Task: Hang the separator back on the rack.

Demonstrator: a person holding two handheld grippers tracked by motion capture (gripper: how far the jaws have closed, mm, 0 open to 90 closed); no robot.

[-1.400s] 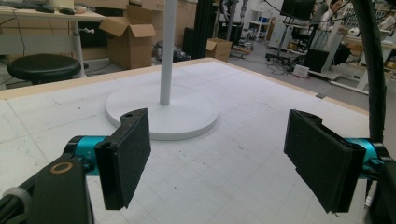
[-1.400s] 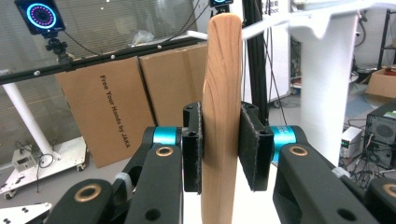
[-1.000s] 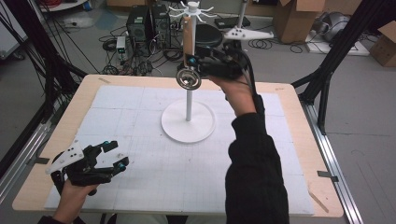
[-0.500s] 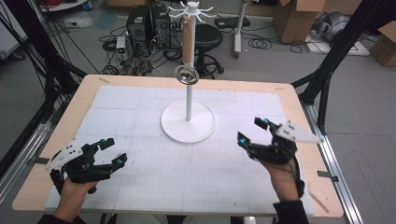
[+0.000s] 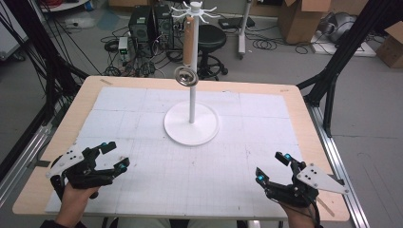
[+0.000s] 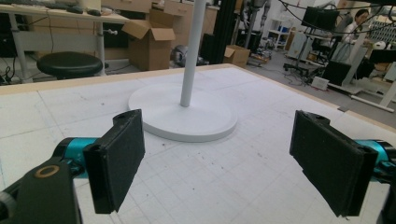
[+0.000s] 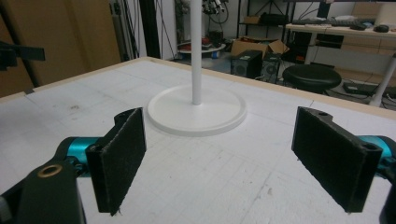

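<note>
We are resting both tools low over the white mat (image 5: pixel 142 102) at the near edge of the table (image 5: pixel 304 109), one toward each near corner. The metal ring (image 5: pixel 186 76) is hanging on the white stand (image 5: pixel 191 124) at mid-table — well apart from either hand. Our left gripper (image 5: pixel 112 156) is gaping wide with nothing between its pads. Our right gripper (image 5: pixel 272 167) has just been opening and is standing just as wide, also empty. By our judgement the hanging step is looking done — little is remaining beyond staying clear.
</note>
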